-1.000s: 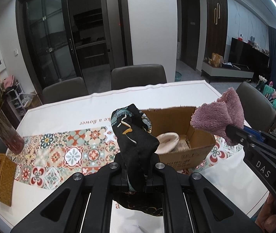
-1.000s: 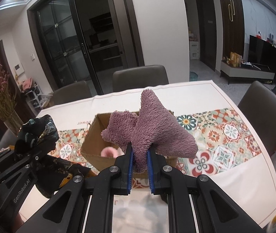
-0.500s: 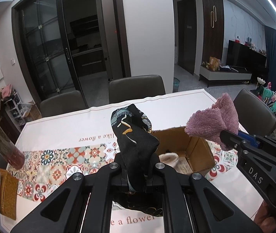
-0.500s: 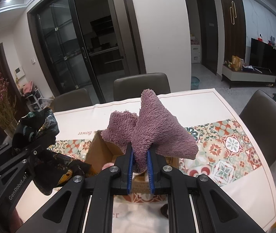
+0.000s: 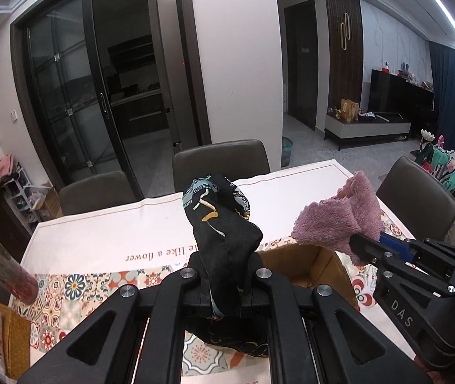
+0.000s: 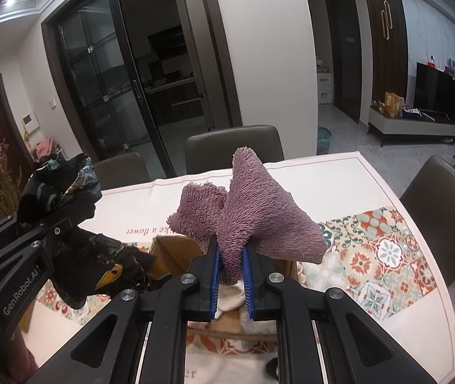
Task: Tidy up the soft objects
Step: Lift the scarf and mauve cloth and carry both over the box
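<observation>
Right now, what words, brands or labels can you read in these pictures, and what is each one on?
"DAS": side of the right gripper.
"GenRobot.AI": side of the left gripper.
"like a flower", upside down and partly hidden: white tablecloth.
"er", the end of another line: tablecloth's near edge.
Nothing else is legible.

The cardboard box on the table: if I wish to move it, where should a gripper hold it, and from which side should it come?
Probably pinch the cardboard box by its upright near wall, coming from above: its top is open, so the thin rim is exposed. Both grippers are full now, one with the purple towel.
</observation>
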Motion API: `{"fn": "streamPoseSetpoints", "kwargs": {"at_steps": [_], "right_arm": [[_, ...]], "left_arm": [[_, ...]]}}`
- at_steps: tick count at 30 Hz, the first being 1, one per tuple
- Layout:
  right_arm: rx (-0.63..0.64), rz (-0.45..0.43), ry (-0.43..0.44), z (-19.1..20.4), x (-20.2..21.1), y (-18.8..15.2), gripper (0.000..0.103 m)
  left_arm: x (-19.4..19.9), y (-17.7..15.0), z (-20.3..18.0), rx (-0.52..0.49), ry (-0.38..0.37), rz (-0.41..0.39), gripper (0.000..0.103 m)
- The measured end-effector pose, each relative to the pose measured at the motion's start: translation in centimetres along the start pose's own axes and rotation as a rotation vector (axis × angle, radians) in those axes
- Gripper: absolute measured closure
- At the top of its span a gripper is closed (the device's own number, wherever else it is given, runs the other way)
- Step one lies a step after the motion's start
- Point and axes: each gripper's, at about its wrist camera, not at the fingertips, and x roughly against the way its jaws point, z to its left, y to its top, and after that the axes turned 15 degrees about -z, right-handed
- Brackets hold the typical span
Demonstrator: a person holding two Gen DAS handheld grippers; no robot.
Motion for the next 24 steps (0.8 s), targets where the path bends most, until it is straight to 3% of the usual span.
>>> {"fn": "streamPoseSetpoints", "kwargs": {"at_steps": [24], "right_arm": [[-0.025, 0.141, -0.010, -1.2, -6.7, -2.7, 0.088]], "left_arm": [[-8.0, -4.7, -0.1, 0.037, -0.039, 0.171, 0.094]]}}
